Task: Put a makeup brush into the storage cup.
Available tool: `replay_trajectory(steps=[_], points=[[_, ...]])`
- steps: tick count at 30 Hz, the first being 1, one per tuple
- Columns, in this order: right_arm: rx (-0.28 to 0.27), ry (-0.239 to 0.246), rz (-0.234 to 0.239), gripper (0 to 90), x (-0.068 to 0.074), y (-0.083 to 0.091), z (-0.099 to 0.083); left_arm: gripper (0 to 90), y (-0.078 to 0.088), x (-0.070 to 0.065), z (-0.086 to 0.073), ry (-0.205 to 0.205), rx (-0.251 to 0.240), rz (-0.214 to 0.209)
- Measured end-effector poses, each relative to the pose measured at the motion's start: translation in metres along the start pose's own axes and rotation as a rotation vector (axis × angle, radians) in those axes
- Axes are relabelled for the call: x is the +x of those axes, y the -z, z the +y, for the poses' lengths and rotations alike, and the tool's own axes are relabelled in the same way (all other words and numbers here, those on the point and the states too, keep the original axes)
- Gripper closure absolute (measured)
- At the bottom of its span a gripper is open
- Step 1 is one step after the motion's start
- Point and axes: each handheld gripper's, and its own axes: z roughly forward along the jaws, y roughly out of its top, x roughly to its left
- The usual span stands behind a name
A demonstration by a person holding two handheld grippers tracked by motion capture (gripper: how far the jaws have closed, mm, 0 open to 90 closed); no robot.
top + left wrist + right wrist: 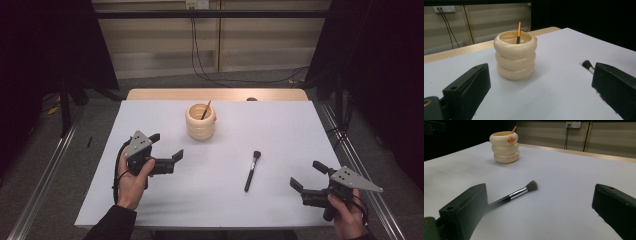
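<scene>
1 thin brush (205,110) already stood in the cup (200,121). The big brush (252,170) lay flat on the table (280,130), not yet picked up. The left claw (167,148) and right claw (306,175) were both wide open, holding nothing. Lots of bare room lay around the big brush, far from any edge.

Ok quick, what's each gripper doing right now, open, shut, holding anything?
Left gripper: open, holding nothing, facing the cream ringed holder.
Right gripper: open, holding nothing, near the makeup brush on the table.
</scene>
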Motion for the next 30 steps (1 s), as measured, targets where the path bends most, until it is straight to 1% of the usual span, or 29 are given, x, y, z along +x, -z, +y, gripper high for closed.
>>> replay_trajectory(steps=[4,6,8,10,13,14,15,16,17,19,20,21,22,23,24,26,27,29,30], points=[[-0.002,-0.005,-0.003,0.0,0.0,0.001,0.0,1.9,0.007,-0.004,-0.007,-0.009,0.01,0.004],[0.001,-0.005,-0.002,0.0,-0.001,0.0,0.0,1.8,0.012,-0.006,-0.012,0.002,0.012,0.003],[-0.001,-0.007,-0.004,0.0,0.0,0.0,0.0,1.8,0.015,-0.006,-0.015,0.003,0.018,0.021],[0.0,0.0,-0.003,0.0,0.0,0.0,0.0,2.2,0.018,-0.007,-0.018,0.022,0.007,0.03],[0.001,-0.001,-0.004,0.0,0.0,0.0,0.0,2.2,0.023,-0.007,-0.02,0.02,0.012,0.044],[0.001,-0.002,-0.004,0.0,0.0,0.0,0.0,2.3,0.026,-0.008,-0.022,0.029,0.006,0.054],[-0.001,-0.003,-0.007,0.0,0.0,0.0,0.0,2.4,0.028,-0.008,-0.024,0.035,0.001,0.051],[0.0,-0.007,-0.006,0.0,0.0,0.0,0.0,2.4,0.03,-0.008,-0.026,0.038,0.001,0.051],[0.0,-0.003,-0.005,0.0,-0.001,0.0,0.0,2.4,0.032,-0.008,-0.027,0.033,0.003,0.062],[0.006,-0.004,-0.006,0.0,0.0,-0.001,0.0,2.1,0.035,-0.009,-0.031,0.041,0.002,0.057],[0.005,-0.005,-0.005,0.0,0.0,-0.001,0.0,2.1,0.037,-0.009,-0.034,0.049,-0.007,0.051],[0.004,-0.004,-0.005,0.0,0.0,-0.001,0.0,2.1,0.038,-0.009,-0.036,0.059,-0.017,0.04],[0.003,-0.004,-0.007,0.0,0.0,-0.001,0.001,2.2,0.04,-0.009,-0.038,0.076,-0.027,0.038],[0.002,-0.001,-0.009,0.0,0.0,-0.002,0.001,2.3,0.041,-0.01,-0.04,0.072,-0.032,0.047],[0.001,0.0,-0.009,0.0,0.0,-0.002,0.001,2.1,0.042,-0.011,-0.042,0.056,-0.027,0.062],[0.004,0.001,-0.004,0.0,0.0,-0.002,0.001,2.1,0.044,-0.012,-0.044,0.069,-0.038,0.044],[0.005,0.002,-0.005,0.0,0.0,-0.002,0.001,2.1,0.045,-0.012,-0.044,0.062,-0.038,0.036],[0.003,0.002,-0.005,0.0,0.0,-0.002,0.001,2.1,0.046,-0.014,-0.043,0.042,-0.039,0.057],[0.004,0.006,-0.005,0.0,0.0,-0.002,0.001,2.1,0.046,-0.014,-0.043,0.043,-0.045,0.052]])
